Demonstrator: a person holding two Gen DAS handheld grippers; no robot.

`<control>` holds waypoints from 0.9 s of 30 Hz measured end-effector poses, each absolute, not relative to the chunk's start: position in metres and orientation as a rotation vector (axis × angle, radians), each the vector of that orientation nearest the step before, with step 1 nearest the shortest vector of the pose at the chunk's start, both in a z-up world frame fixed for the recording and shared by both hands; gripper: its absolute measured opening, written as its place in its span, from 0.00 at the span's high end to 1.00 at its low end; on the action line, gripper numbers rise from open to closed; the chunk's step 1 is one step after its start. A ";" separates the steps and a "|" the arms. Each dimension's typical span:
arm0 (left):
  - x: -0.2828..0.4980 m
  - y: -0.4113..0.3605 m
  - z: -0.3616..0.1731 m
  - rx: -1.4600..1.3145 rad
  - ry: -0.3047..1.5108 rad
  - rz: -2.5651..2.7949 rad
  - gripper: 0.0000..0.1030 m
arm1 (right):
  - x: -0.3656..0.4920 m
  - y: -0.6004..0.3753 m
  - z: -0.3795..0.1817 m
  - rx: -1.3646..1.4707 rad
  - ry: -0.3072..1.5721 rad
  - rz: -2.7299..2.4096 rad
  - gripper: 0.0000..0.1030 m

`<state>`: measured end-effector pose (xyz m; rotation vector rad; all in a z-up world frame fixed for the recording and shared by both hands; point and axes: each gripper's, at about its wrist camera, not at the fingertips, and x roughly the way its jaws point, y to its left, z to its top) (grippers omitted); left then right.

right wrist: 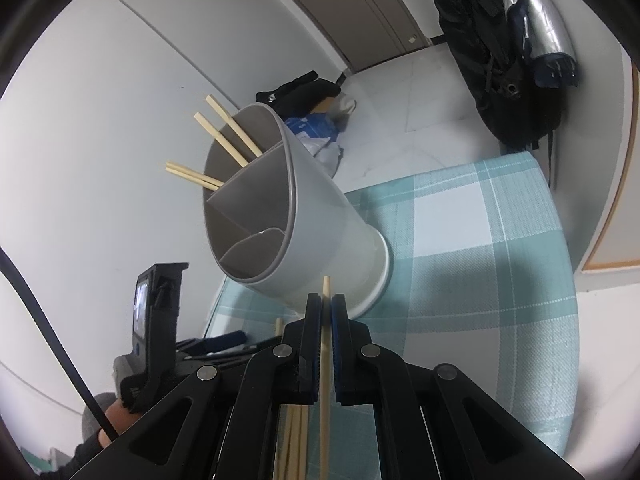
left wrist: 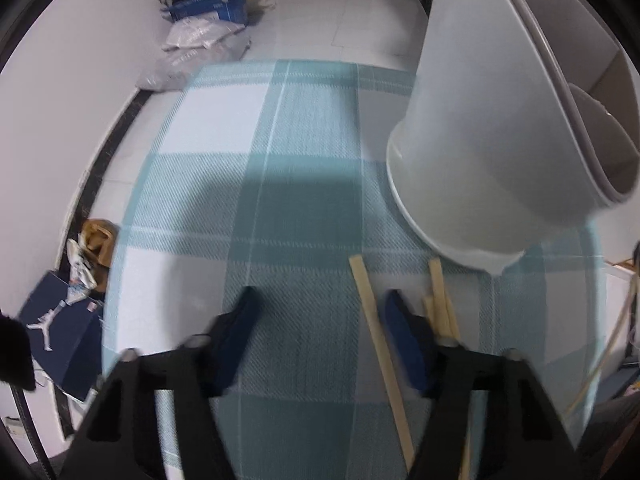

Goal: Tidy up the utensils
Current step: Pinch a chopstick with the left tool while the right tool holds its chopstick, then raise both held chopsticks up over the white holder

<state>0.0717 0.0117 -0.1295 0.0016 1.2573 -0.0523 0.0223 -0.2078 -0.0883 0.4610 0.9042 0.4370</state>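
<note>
A grey divided utensil holder (left wrist: 480, 140) (right wrist: 280, 200) stands on the teal plaid tablecloth (left wrist: 300, 140). Three wooden chopsticks (right wrist: 228, 136) stick out of its far compartment. My right gripper (right wrist: 326, 300) is shut on one chopstick (right wrist: 325, 360), whose tip pokes out toward the holder's base. My left gripper (left wrist: 320, 300) points down at the cloth with its jaws apart. A loose chopstick (left wrist: 378, 344) lies on the cloth between them, close to the right pad and untouched by the left one. Other chopsticks (left wrist: 438, 292) lie just outside the right finger.
More loose chopsticks (right wrist: 294, 440) lie under my right gripper. A person's hand (right wrist: 114, 412) grips the other tool's handle at lower left. Bags and boxes (left wrist: 208, 20) sit on the tiled floor beyond the table. A dark backpack (right wrist: 500, 60) hangs at the right.
</note>
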 end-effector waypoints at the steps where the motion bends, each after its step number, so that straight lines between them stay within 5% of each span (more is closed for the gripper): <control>1: 0.073 0.011 -0.129 -0.005 1.251 -0.057 0.69 | 0.022 -0.208 -0.088 0.458 0.903 0.437 0.96; 2: 0.074 0.011 -0.128 -0.018 1.246 -0.057 0.83 | 0.022 -0.207 -0.087 0.453 0.900 0.437 0.96; 5: 0.074 0.014 -0.127 -0.055 1.246 -0.064 0.95 | 0.022 -0.206 -0.085 0.441 0.893 0.438 0.96; 27: -0.003 0.023 -0.008 -0.175 0.689 -0.249 0.97 | -0.028 -0.172 -0.047 0.211 0.679 0.435 0.96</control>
